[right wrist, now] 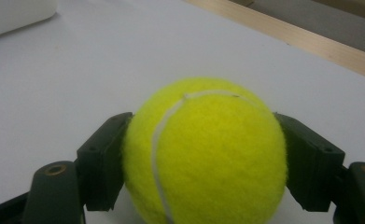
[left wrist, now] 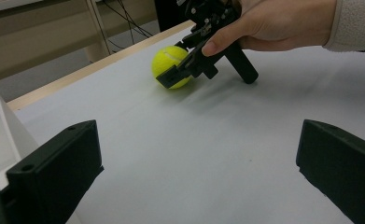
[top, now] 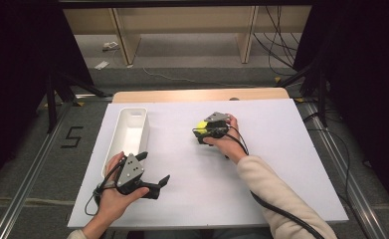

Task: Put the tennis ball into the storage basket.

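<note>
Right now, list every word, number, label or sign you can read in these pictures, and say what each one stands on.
"5" — black marking on the grey floor, left of the table.
Tennis ball: a white seam, no brand print readable.
White bin: no text on it.
Left gripper and right gripper: no readable labels.
</note>
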Demonstrator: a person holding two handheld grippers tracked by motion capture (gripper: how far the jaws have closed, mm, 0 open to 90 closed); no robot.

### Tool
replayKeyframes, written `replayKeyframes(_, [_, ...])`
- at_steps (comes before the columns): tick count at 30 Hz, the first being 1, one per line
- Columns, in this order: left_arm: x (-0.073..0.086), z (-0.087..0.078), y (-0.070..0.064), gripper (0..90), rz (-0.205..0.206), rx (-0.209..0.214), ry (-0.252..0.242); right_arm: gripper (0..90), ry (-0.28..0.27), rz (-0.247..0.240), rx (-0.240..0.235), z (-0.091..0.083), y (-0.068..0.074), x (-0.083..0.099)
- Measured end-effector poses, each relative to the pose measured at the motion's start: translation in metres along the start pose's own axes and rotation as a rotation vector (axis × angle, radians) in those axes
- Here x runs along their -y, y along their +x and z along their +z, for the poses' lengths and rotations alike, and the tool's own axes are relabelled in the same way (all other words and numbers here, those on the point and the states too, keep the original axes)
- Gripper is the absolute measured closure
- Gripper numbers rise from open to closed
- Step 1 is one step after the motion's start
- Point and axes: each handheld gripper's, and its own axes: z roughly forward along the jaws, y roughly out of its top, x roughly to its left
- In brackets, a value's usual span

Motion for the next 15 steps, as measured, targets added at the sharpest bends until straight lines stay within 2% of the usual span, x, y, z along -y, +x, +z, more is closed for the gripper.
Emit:
replayKeyframes(7, [-0.0002, -0.0004, 0.0, 0.0, -0.001, 0.0, -0.002, 26.8, 0.001, 0.005, 0.001, -0.0009, -0.0002, -0.0003])
replayKeyframes(11, [-0.0001, -0.0005, -0.0002, 0.0, -0.001, 0.001, -0.002, 27.0, -0.004, 0.02, -0.013, -0.0025, -0.0002, -0.0016])
replayKeyframes(15, [-0.0001, -0.0007, 0.0, 0.0, -0.002, 0.002, -0.004, 27.0, -0.028, 0.022, -0.02, -0.0073, 0.0015, -0.0075])
